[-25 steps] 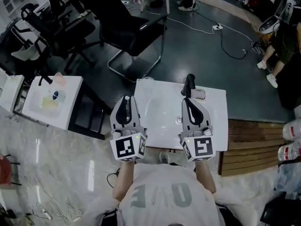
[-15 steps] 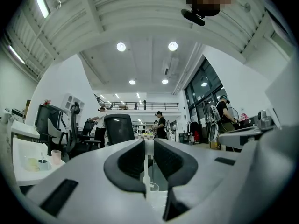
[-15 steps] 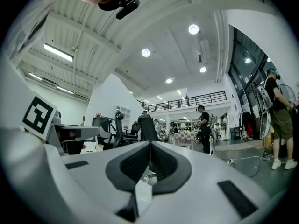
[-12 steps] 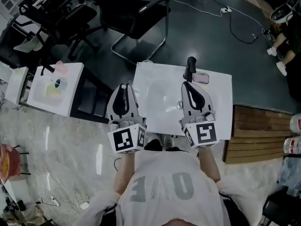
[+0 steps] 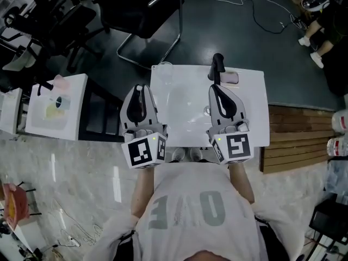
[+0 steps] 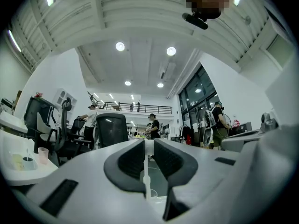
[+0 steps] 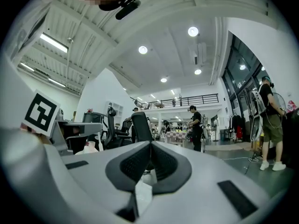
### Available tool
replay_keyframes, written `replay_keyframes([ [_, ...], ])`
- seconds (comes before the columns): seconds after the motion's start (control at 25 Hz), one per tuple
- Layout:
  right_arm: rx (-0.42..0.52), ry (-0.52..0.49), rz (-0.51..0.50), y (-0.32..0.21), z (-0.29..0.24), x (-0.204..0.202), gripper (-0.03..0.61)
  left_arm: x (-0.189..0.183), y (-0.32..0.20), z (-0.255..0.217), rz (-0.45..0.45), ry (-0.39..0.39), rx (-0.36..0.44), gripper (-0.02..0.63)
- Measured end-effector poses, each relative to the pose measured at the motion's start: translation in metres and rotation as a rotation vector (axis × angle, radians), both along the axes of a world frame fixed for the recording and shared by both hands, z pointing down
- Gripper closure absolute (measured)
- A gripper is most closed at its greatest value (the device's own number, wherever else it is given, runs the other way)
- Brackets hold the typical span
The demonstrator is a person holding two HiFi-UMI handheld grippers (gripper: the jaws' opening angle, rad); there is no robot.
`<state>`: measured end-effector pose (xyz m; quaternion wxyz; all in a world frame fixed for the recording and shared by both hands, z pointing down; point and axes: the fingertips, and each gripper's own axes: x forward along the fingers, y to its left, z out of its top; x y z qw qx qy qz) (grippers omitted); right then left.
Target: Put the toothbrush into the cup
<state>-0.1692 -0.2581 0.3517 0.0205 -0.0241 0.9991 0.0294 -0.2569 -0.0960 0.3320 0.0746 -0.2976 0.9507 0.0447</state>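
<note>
In the head view a clear cup (image 5: 164, 70) stands at the far left corner of the white sink-top table (image 5: 250, 118). A small pinkish item (image 5: 231, 78) lies at the far right, next to a black upright faucet-like post (image 5: 217, 65). I cannot make out a toothbrush for certain. My left gripper (image 5: 139, 91) hovers at the table's left edge, jaws together, well short of the cup. My right gripper (image 5: 218, 91) hovers over the table's middle right, jaws closed and empty. In the left gripper view a thin white strip (image 6: 146, 174) shows in the slit between the pads.
A black office chair (image 5: 144, 10) stands beyond the table. A second white table (image 5: 38, 110) with small items sits to the left. Wooden slats (image 5: 296, 140) lie to the right. Cables run over the dark floor (image 5: 261, 20), and a person (image 5: 326, 15) sits at the far right.
The table has slid up and nearer in the head view as the person steps closer. Both grippers stay held out in front, jaws unchanged.
</note>
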Motion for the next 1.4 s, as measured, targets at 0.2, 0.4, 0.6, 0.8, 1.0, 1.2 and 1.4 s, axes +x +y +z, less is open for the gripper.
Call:
replay_keyframes([
  [0.2,0.010,0.001,0.013,0.006,-0.002,-0.003,0.548,-0.006,0.005,0.002,0.019,0.001,0.000,0.538],
  [0.4,0.011,0.007,0.031,0.006,-0.002,-0.003,0.548,-0.009,0.006,0.007,0.032,0.014,-0.008,0.538],
  [0.6,0.022,0.017,0.040,0.010,-0.001,-0.003,0.548,-0.016,0.006,0.007,0.040,0.027,-0.021,0.538],
  [0.8,0.062,0.029,0.055,0.010,-0.003,0.000,0.548,-0.033,0.002,-0.007,0.047,0.023,0.003,0.538],
  [1.0,0.040,0.031,0.088,0.003,-0.003,0.007,0.548,-0.055,-0.012,-0.030,0.084,-0.022,0.021,0.538],
  [1.2,0.006,0.030,0.126,-0.004,0.001,0.018,0.548,-0.079,-0.031,-0.045,0.132,-0.040,0.057,0.538],
  [1.4,0.000,0.041,0.154,-0.009,0.002,0.025,0.548,-0.108,-0.050,-0.029,0.163,0.007,0.053,0.538],
])
